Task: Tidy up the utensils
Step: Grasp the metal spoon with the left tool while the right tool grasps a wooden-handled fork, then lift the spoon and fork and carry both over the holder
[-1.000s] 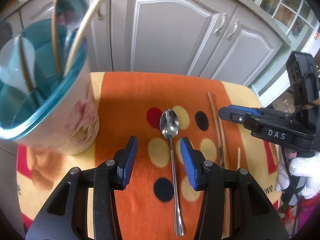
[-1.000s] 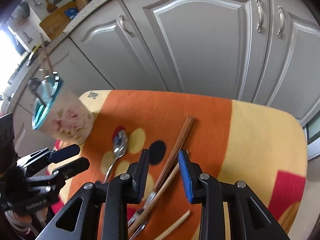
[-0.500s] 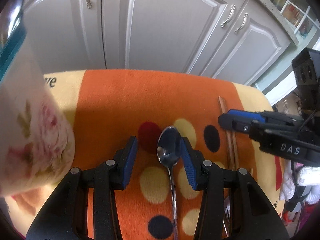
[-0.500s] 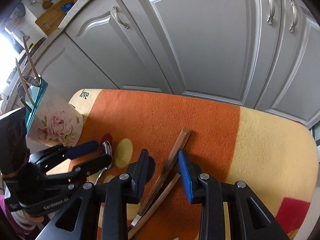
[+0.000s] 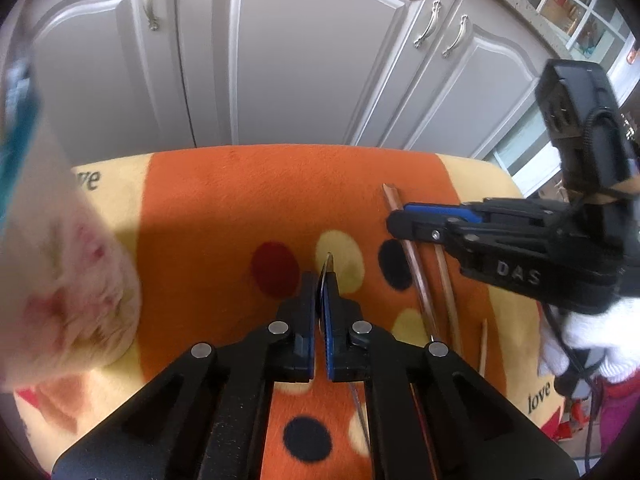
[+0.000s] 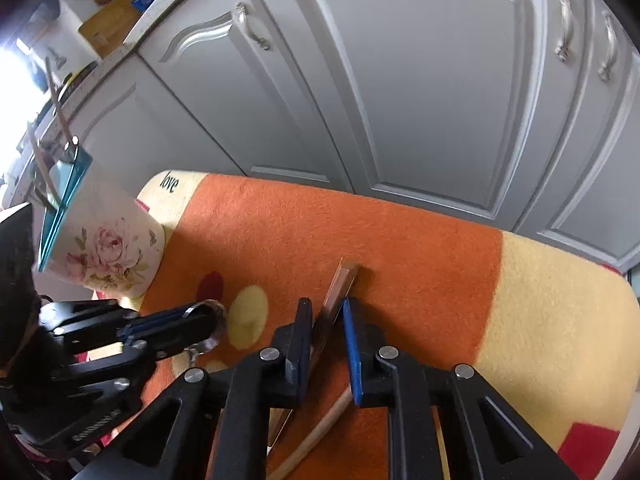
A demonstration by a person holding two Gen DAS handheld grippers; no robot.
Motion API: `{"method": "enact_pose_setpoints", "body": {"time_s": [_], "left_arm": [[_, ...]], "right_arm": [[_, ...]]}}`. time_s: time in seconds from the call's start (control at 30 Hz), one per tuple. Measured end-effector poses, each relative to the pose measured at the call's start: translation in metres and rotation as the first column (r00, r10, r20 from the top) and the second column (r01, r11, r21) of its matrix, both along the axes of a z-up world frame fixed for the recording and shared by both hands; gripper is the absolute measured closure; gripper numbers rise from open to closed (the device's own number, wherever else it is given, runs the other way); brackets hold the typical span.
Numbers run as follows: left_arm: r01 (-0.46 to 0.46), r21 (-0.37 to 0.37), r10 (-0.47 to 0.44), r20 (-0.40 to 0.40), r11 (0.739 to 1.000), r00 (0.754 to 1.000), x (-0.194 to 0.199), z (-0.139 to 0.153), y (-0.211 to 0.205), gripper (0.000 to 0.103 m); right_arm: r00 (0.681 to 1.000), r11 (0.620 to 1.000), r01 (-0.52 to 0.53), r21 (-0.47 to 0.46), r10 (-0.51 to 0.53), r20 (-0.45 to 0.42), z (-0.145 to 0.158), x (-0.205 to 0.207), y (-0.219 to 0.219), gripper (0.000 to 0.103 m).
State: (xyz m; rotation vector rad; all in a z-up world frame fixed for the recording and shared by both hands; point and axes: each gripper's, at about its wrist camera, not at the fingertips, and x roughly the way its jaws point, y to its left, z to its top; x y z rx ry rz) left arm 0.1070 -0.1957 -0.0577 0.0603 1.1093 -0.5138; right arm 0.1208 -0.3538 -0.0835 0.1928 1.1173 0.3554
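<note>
A floral cup (image 6: 108, 248) with a teal rim stands at the left end of the cloth (image 5: 224, 200), sticks poking out of it. The cloth is fleece, orange down the middle with dots, yellow at both ends, the word "love" printed near the edges. Grey cabinet doors (image 5: 304, 60) with curved metal handles fill the room behind; a worktop (image 6: 120, 20) with kitchen things shows far left in the right view.

The left gripper (image 5: 320, 300) has just closed and is clamped on the spoon (image 5: 328, 266), its bowl edge-up over the dots. Right of it, the right gripper (image 6: 326, 316) has just been closing around a brown chopstick (image 6: 340, 284) lying on the orange; its pads look pressed to it. A white-gloved hand (image 5: 588, 336) holds that gripper.
</note>
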Motion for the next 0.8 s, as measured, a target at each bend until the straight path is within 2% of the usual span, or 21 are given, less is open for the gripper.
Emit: {"method": "enact_pose_setpoints", "body": {"time_s": [0.13, 0.33, 0.5, 0.8], "left_arm": [[-0.008, -0.027, 0.009, 0.023, 1.000, 1.000, -0.017, 0.017, 0.023, 0.102], [-0.031, -0.075, 0.037, 0.087, 0.997, 0.996, -0.043, 0.055, 0.060, 0.102], [-0.024, -0.091, 0.038, 0.152, 0.996, 0.988, -0.067, 0.086, 0.078, 0.102], [-0.041, -0.111, 0.065, 0.216, 0.993, 0.974, -0.090, 0.121, 0.106, 0.102]], "right_arm": [[0.999, 1.000, -0.016, 0.023, 0.015, 0.032, 0.016, -0.011, 0.007, 0.091], [0.989, 0.994, -0.063, 0.087, 0.050, 0.142, 0.067, -0.049, 0.017, 0.094], [0.973, 0.991, -0.112, 0.070, 0.095, 0.210, 0.098, -0.087, 0.034, 0.094], [0.944, 0.988, -0.153, 0.027, 0.138, 0.301, 0.139, -0.143, 0.052, 0.094]]}}
